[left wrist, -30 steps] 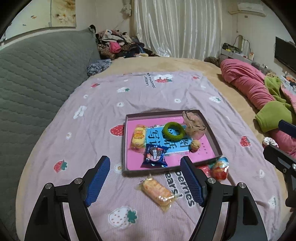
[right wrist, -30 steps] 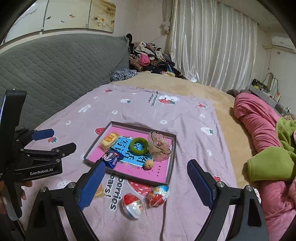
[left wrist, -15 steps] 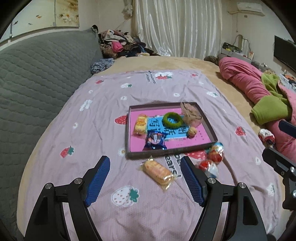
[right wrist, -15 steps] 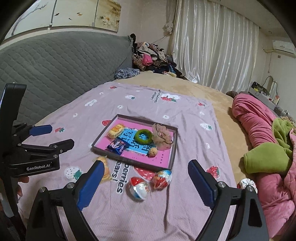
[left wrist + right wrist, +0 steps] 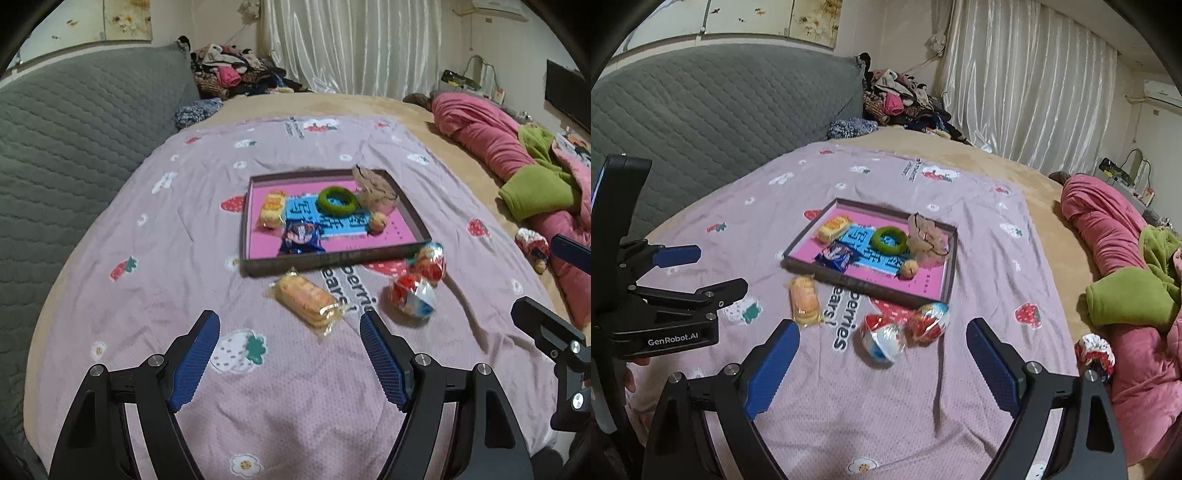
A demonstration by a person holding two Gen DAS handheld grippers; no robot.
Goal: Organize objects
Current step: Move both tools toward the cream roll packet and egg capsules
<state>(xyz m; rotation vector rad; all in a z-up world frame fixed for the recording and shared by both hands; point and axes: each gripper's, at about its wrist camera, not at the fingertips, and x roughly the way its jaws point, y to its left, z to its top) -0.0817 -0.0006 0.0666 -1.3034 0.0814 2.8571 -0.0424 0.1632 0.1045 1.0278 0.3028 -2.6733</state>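
Bedspread (image 5: pixel 177 258) under both sets of jaws is a matt knit-looking cloth with a fine dotted weave, slightly wrinkled. The wrapped cracker pack (image 5: pixel 308 300), just ahead of the left jaws, sits in clear crinkly plastic film that catches the light. The two egg-shaped treats (image 5: pixel 905 334) ahead of the right jaws are in shiny foil-like wrap, really glossy. Further out, the tray (image 5: pixel 334 261) looks like matt cardboard with a smooth pink printed lining. The green ring (image 5: pixel 338 201) in it is fuzzy. Finger pads (image 5: pixel 194 360) are blue, rough-textured rubber on matt black plastic frames with small shiny metal screws.
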